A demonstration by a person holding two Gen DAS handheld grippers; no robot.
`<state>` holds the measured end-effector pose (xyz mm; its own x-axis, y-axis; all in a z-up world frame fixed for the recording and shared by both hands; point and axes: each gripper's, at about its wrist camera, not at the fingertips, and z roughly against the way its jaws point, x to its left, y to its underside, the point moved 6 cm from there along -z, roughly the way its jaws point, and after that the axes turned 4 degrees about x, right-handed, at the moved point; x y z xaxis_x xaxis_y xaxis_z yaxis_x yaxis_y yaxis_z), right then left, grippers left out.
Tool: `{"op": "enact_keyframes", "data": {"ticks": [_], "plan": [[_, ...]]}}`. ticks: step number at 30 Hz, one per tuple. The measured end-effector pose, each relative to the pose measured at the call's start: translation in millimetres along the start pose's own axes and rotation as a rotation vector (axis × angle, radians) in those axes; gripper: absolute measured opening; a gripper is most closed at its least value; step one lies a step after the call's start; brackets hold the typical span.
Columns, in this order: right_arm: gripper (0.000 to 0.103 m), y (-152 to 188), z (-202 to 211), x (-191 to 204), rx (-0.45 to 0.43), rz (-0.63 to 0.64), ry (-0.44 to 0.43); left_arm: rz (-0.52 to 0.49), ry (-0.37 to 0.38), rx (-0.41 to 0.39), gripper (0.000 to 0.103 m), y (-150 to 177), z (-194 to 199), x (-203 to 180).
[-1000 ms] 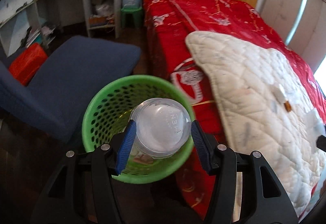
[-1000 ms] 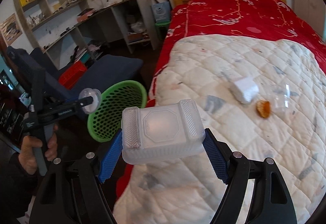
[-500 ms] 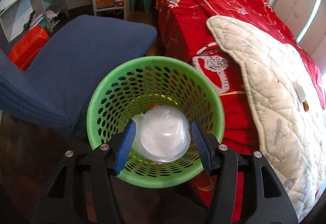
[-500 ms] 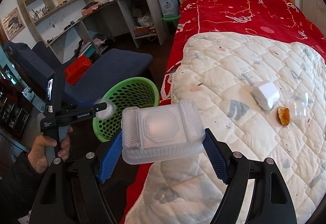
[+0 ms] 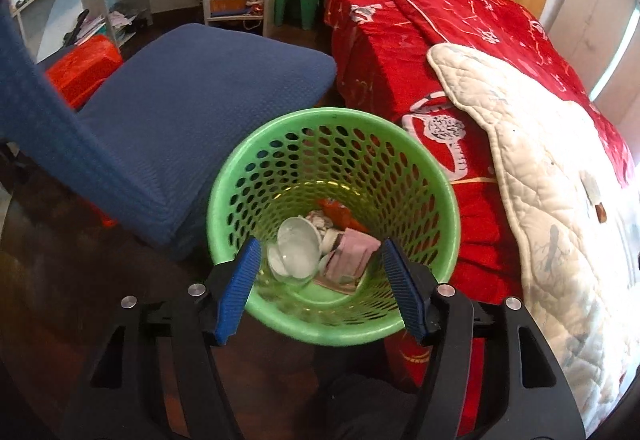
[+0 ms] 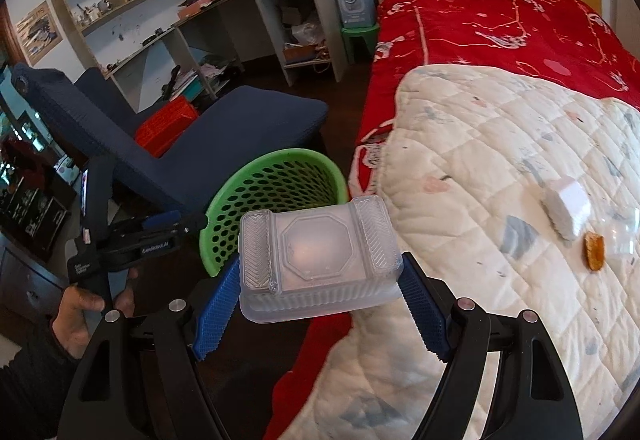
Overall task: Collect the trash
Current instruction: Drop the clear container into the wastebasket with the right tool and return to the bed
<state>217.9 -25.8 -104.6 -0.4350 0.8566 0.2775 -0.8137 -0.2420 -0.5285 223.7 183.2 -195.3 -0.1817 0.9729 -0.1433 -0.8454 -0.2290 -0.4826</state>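
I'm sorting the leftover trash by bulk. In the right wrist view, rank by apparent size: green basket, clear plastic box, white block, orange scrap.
1. Green basket and clear plastic box: look alike; the box is nearer, so unsure.
2. White block.
3. Orange scrap.

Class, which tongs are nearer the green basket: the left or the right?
Left. The left tongs hang open directly over the green basket. The right tongs, gripping a clear plastic box, are beside it, over the bed's edge.

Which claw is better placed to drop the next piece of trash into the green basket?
Right. The right claw grips the clear plastic container near the green basket; the left claw, over the basket, is opening with nothing between its fingers.
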Motion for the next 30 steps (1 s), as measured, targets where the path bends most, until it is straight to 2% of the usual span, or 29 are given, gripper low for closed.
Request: {"op": "enact_keyframes", "data": {"ticks": [15, 18, 26, 30], "plan": [[0.075, -31, -69, 44, 0.061, 0.033, -0.055, 0.066, -0.024, -0.044, 0.063, 15, 24, 40], [0.075, -38, -83, 51, 0.072, 0.041, -0.045, 0.076, -0.030, -0.047, 0.063, 18, 26, 45], [0.078, -49, -119, 58, 0.111, -0.018, -0.093, 0.104, -0.029, -0.039, 0.063, 24, 25, 55], [0.080, -48, -119, 61, 0.109, -0.020, -0.091, 0.103, -0.028, -0.033, 0.063, 24, 24, 55]]}}
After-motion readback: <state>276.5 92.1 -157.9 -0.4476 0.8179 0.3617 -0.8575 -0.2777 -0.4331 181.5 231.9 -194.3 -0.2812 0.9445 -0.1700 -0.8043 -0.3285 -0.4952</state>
